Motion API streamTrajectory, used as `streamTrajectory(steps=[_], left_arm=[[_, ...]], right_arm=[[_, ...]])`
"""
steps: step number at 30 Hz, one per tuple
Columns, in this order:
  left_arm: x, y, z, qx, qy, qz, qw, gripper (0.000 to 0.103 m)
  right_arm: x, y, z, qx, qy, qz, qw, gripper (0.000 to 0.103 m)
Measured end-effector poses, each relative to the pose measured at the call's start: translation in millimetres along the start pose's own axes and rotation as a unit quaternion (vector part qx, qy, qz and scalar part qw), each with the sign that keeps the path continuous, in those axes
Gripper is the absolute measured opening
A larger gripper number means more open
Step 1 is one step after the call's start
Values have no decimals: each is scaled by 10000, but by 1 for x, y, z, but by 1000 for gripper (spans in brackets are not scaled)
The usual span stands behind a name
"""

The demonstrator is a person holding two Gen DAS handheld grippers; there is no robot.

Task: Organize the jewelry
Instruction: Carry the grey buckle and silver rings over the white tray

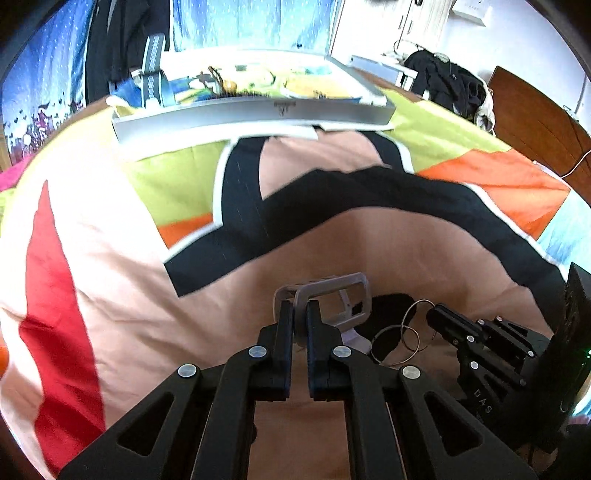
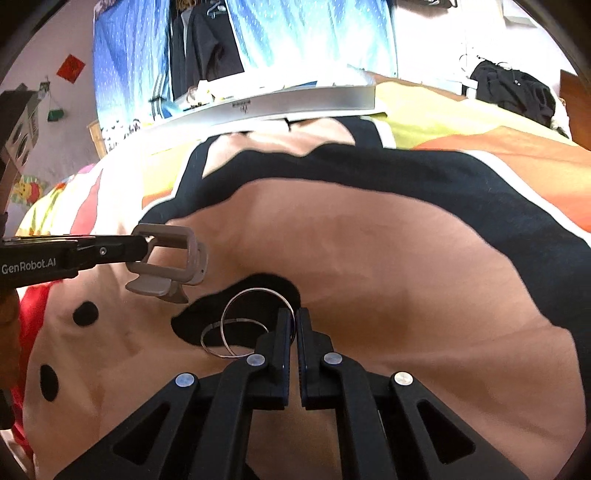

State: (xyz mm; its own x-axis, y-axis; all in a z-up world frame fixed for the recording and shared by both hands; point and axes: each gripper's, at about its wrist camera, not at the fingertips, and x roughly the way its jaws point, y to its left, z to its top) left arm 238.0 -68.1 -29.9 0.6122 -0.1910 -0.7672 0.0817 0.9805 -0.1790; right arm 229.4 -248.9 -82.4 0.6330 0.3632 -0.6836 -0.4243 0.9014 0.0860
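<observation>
Two grippers are in use, each with its fingers drawn in narrow on an item. The left gripper clamps the near edge of one grey rectangular frame-shaped holder, which is lifted clear of the bedding and, in the right wrist view, shows a flat foot below its open loop. To its right, the right gripper pinches the rim of one thin metal bangle, tilted up off the cloth. A second bangle of the same kind lies flat just beside it on the bedspread, overlapping the first in the view; whether the two touch cannot be told. In the left wrist view both rings appear at the tip of the right gripper. One bedspread carries everything: it is printed in peach, black, red, orange and lime green, with three black spots at the left in the right wrist view. At its far side sits one shallow silver tray with mixed small articles inside, too blurred to count. Behind it hang blue dotted curtains and dark clothing. At far right are one heap of dark garments and one wooden panel.
</observation>
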Motion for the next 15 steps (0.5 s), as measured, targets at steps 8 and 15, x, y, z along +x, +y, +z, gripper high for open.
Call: streamTrajectory(steps=[8, 15], left_arm=[[-37, -2, 15, 129, -509, -85, 9986, 1], [-67, 3, 26, 173, -796, -178, 9965, 1]], right_arm=[[-24, 10, 20, -171, -606, -96, 9980, 3], [-54, 14, 32, -201, -1012, -230, 9944, 3]])
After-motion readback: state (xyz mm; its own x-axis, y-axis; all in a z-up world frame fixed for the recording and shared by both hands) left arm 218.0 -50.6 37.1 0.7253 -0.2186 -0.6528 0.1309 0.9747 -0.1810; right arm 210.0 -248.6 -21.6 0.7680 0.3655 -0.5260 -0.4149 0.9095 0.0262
